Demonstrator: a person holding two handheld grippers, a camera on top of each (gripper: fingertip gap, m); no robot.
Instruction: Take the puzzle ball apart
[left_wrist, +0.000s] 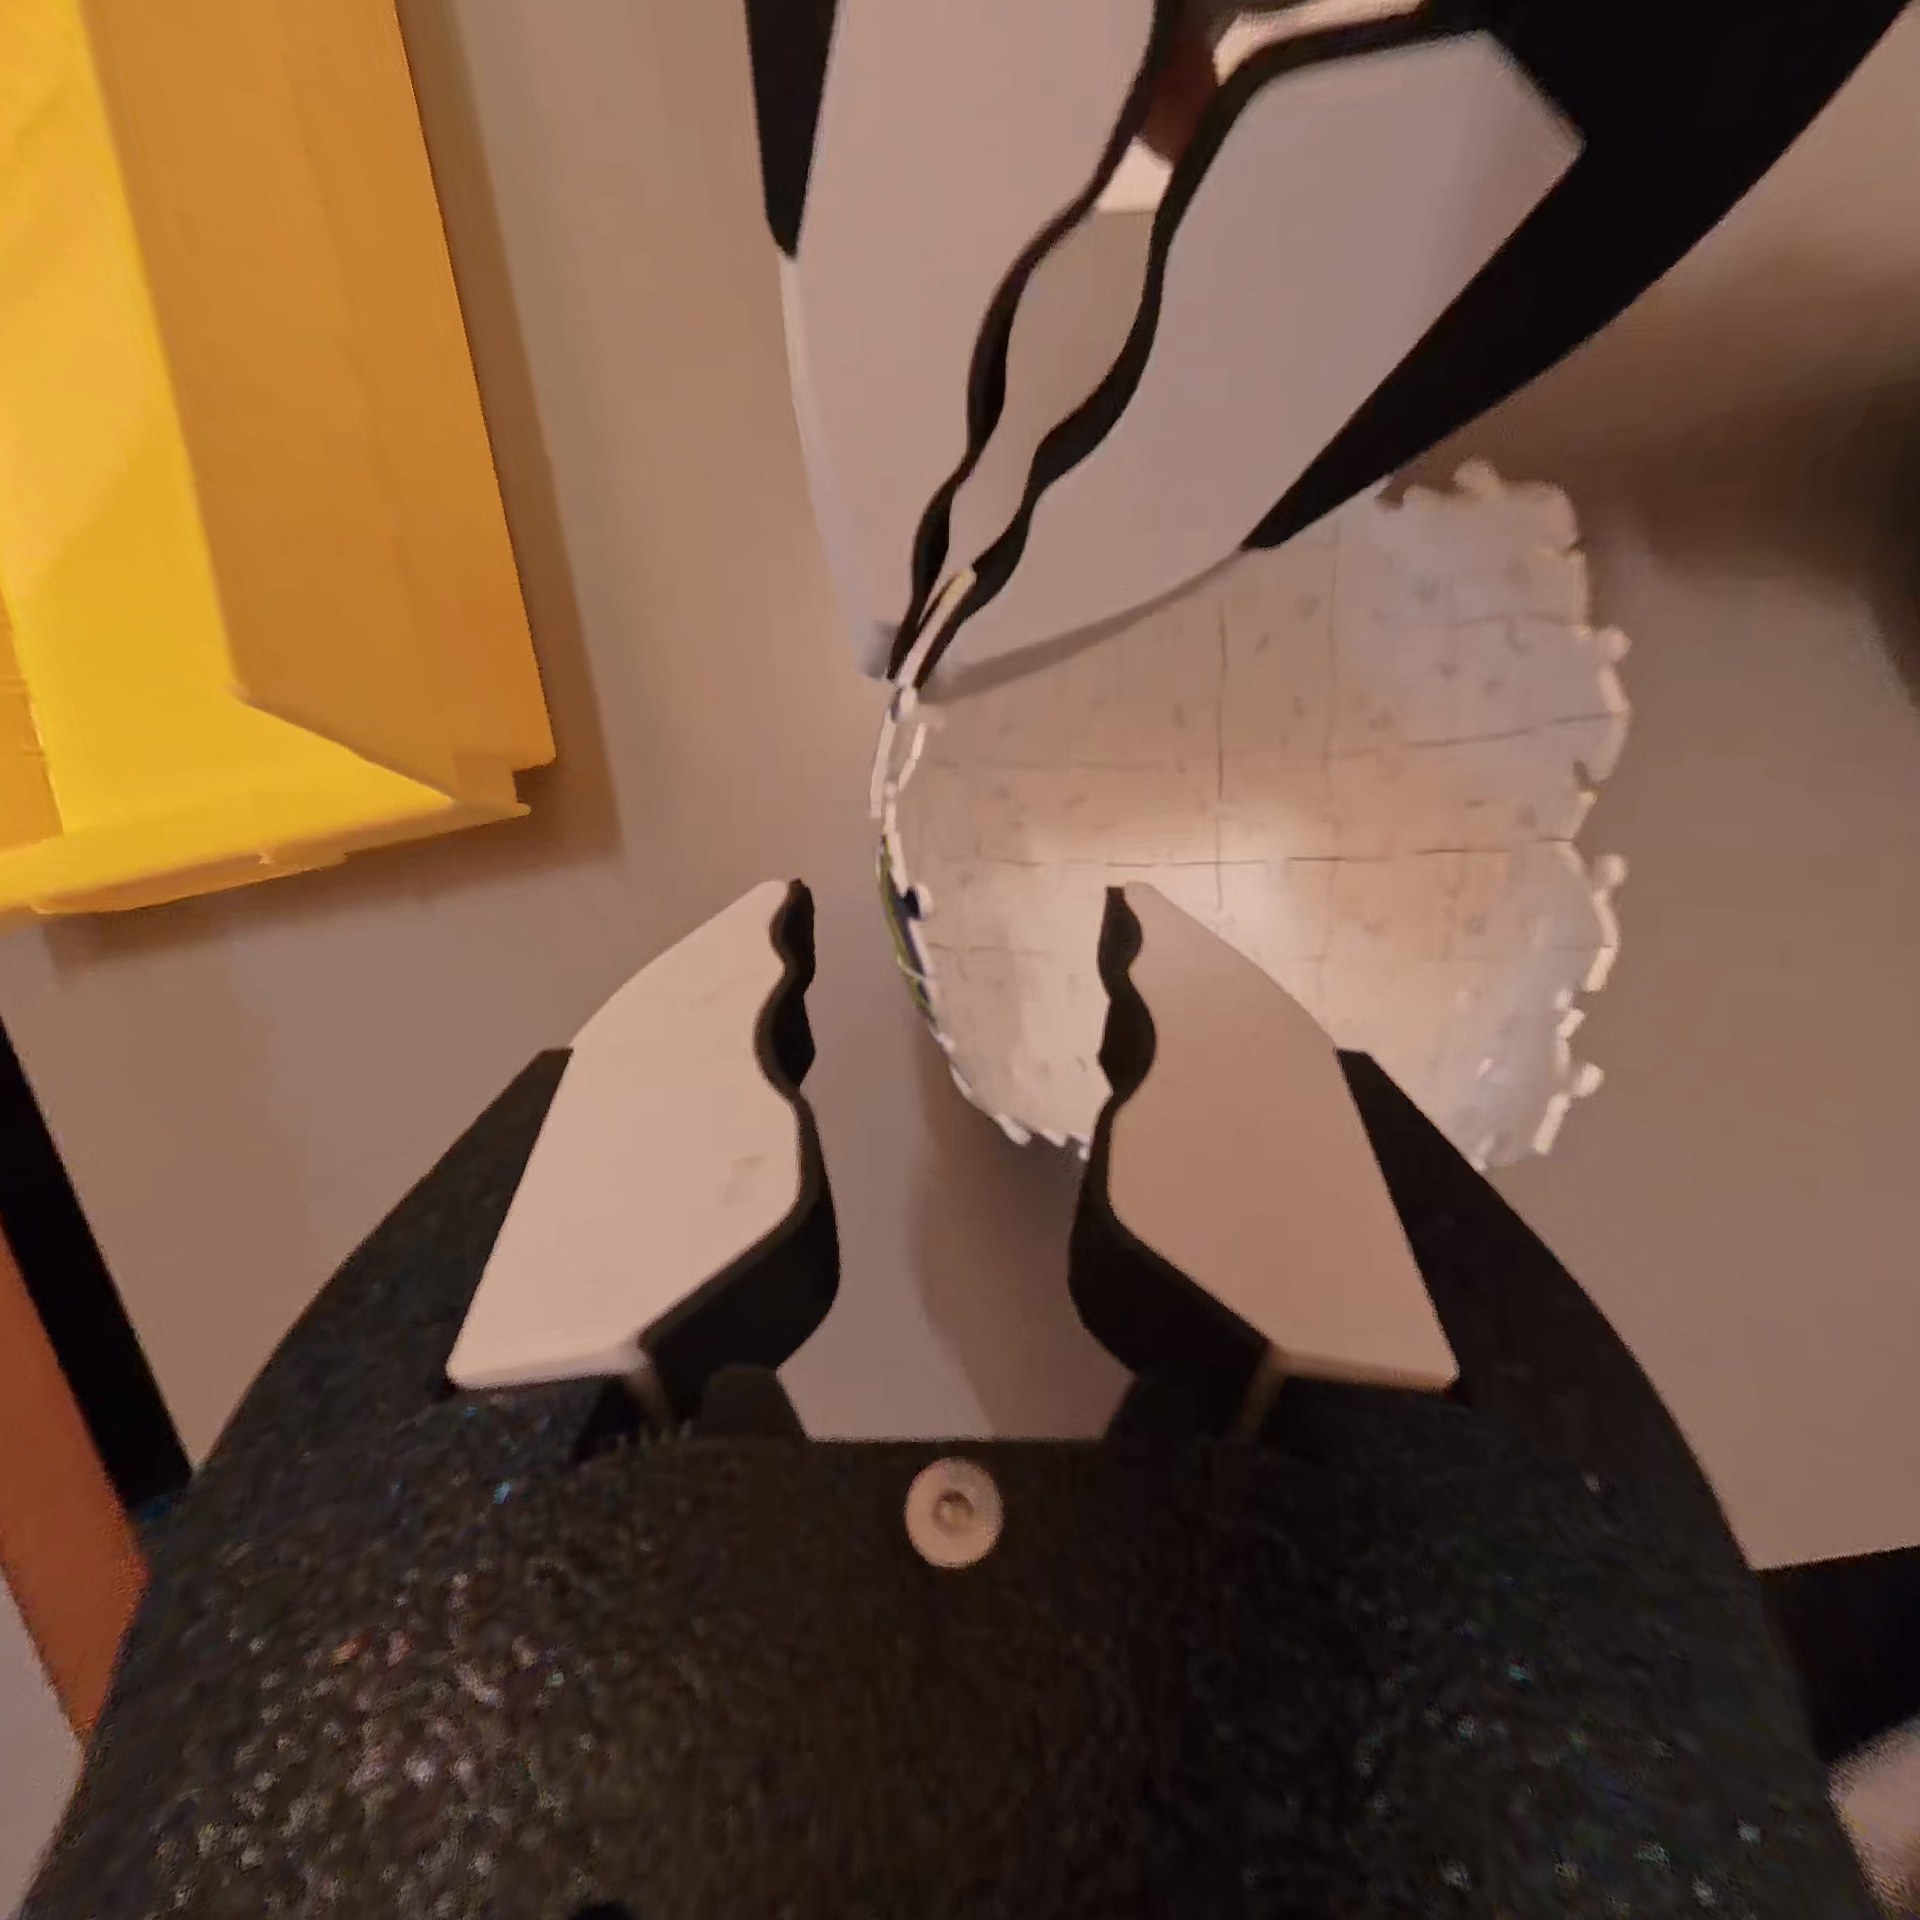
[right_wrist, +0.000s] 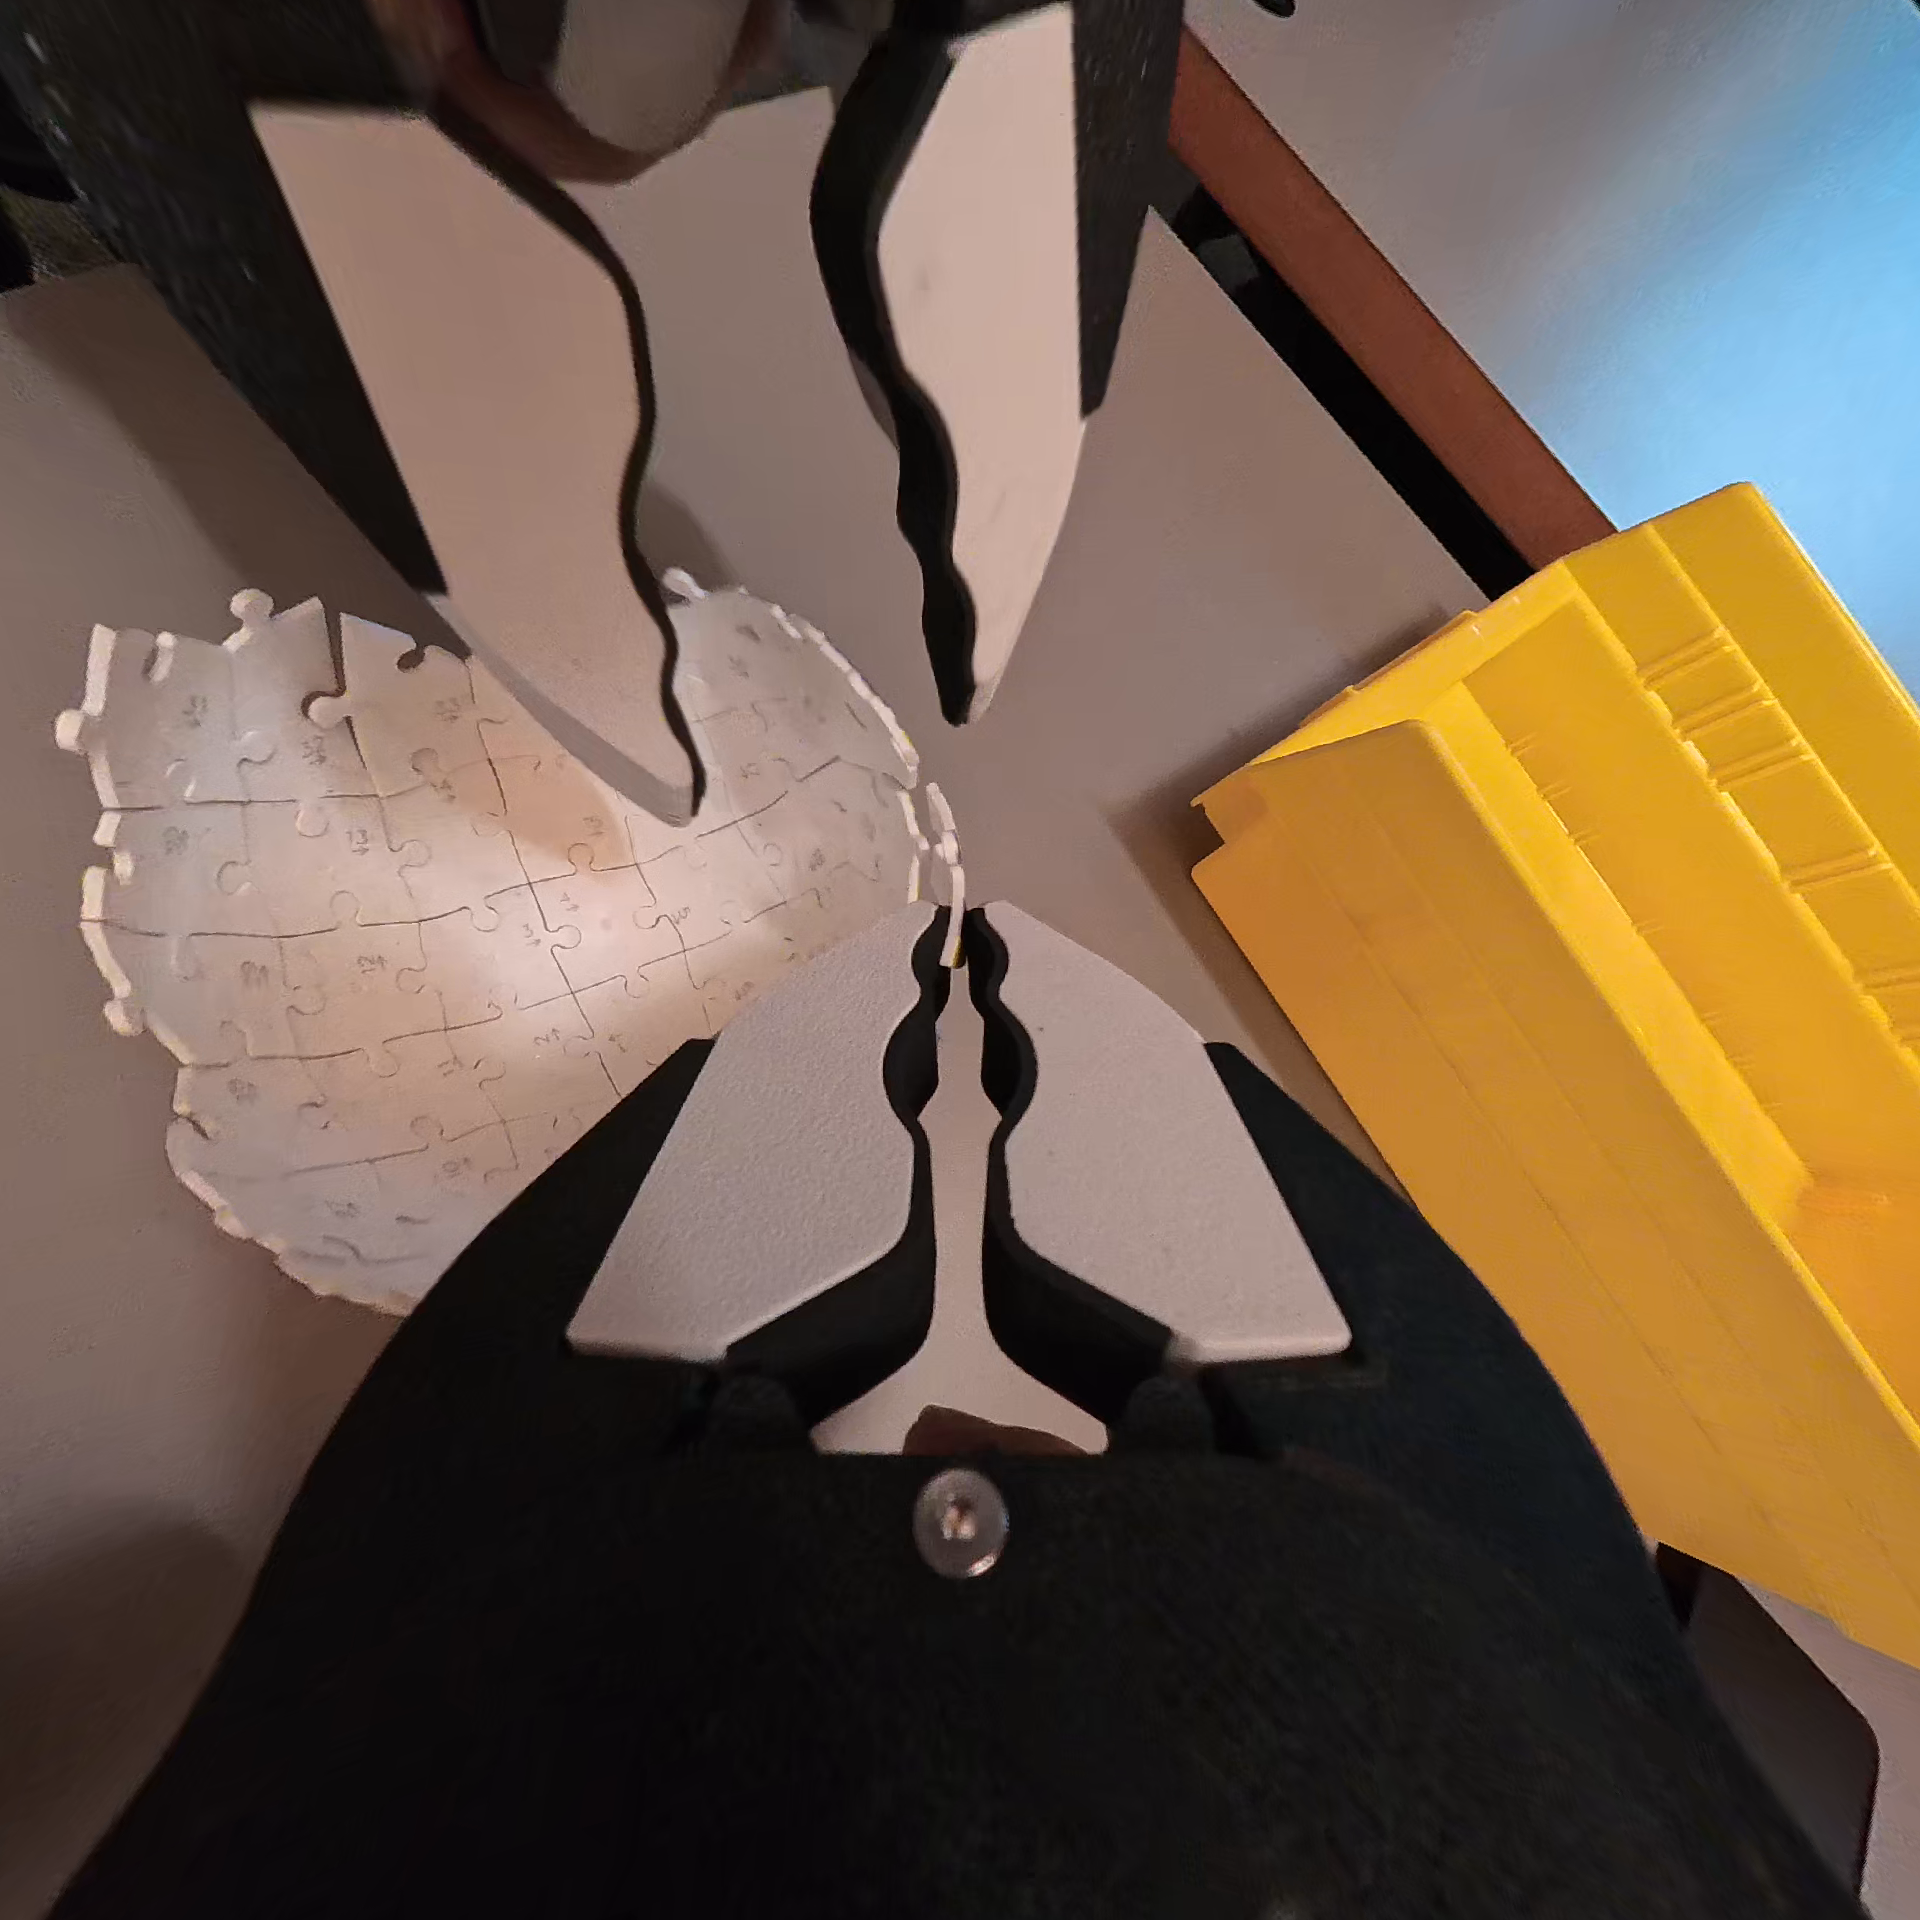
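Observation:
The puzzle ball is a partial shell (left_wrist: 1299, 810) of interlocked pieces, white inside, with its hollow side facing the cameras; it also shows in the right wrist view (right_wrist: 364, 935). My right gripper (right_wrist: 961, 925) is shut on a rim piece of the shell, and in the left wrist view it comes in from the top (left_wrist: 914, 665). My left gripper (left_wrist: 958, 899) is open, with the shell's rim lying between its fingers. In the right wrist view it (right_wrist: 821, 758) has one finger over the shell's inside and the other outside it.
A yellow plastic bin (left_wrist: 260, 520) lies on the pale table beside the shell, and shows at the right in the right wrist view (right_wrist: 1558, 987). The table's brown edge (right_wrist: 1351, 312) runs behind the bin. Less than 4 cm separates the two grippers' tips.

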